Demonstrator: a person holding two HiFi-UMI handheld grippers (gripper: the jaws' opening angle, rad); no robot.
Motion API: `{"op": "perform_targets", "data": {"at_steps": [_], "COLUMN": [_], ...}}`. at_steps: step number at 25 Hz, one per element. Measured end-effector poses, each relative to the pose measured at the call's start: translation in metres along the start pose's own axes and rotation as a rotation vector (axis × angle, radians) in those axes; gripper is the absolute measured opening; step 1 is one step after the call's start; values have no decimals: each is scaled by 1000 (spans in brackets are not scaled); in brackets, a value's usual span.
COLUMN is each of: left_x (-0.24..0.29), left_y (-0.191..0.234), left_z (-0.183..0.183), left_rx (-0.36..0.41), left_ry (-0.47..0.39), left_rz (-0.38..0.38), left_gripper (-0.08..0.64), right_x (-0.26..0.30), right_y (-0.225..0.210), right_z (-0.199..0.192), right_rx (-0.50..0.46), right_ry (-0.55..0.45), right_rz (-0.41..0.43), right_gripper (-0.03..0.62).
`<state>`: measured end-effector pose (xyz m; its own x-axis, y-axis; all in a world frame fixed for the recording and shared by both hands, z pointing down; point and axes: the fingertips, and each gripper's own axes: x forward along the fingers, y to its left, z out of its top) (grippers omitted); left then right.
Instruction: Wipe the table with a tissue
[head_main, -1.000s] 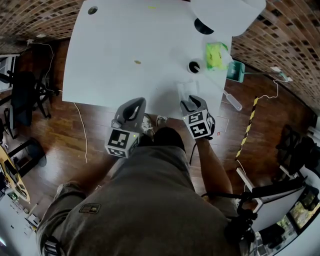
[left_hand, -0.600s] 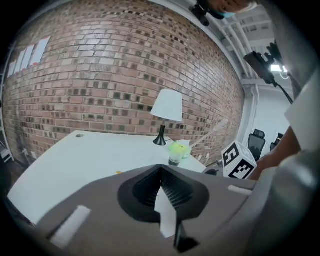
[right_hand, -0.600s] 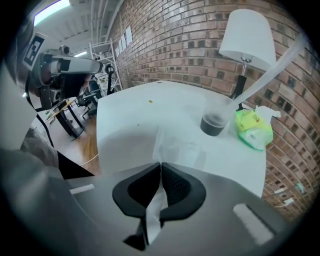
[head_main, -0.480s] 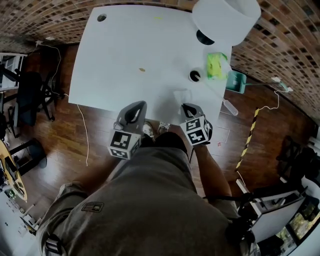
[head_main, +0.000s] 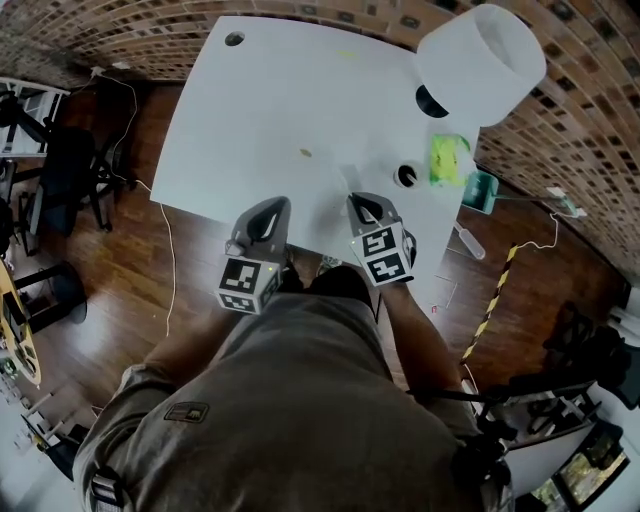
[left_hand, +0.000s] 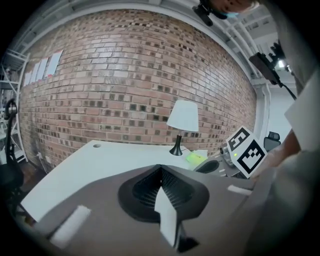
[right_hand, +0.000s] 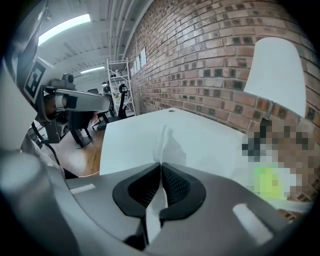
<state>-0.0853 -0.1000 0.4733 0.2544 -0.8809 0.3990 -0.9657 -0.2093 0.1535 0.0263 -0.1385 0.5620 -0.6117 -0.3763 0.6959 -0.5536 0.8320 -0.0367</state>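
Observation:
The white table (head_main: 270, 110) carries a small brown spot (head_main: 305, 153) near its middle. At the table's near edge my right gripper (head_main: 358, 198) is shut on a white tissue (head_main: 352, 180). In the right gripper view the tissue (right_hand: 164, 142) stands up out of the closed jaws of that gripper (right_hand: 161, 165), above the tabletop (right_hand: 200, 140). My left gripper (head_main: 272, 204) hovers at the near edge to the left, its jaws (left_hand: 161, 170) closed with nothing seen past their tips. The right gripper's marker cube (left_hand: 245, 150) shows at its right.
A white-shaded lamp (head_main: 480, 60) stands at the table's far right corner. Beside it lie a green packet (head_main: 448, 158) and a dark round object (head_main: 406, 177). A faint yellow smear (head_main: 347, 54) marks the far edge. A black chair (head_main: 60, 180) stands on the wooden floor at left.
The right jaws have closed on the tissue that lay flat on the table and raised it. Both grippers have moved forward over the table's near edge.

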Motion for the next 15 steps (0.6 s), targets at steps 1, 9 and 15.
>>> {"op": "perform_targets", "data": {"at_steps": [1, 9, 15], "left_x": [0, 6, 14], "left_y": [7, 56, 87], "left_z": [1, 4, -2], "left_rx": [-5, -13, -42], "left_ry": [-5, 14, 32], "left_rz": [1, -49, -85], "left_gripper": [0, 0, 2], "right_x": [6, 56, 83], "right_y": [0, 0, -10], "right_z": [4, 13, 15], "right_rx": [-5, -3, 28], "right_ry": [7, 157, 216], "right_rz": [-1, -40, -79], "right_gripper": [17, 17, 17]}}
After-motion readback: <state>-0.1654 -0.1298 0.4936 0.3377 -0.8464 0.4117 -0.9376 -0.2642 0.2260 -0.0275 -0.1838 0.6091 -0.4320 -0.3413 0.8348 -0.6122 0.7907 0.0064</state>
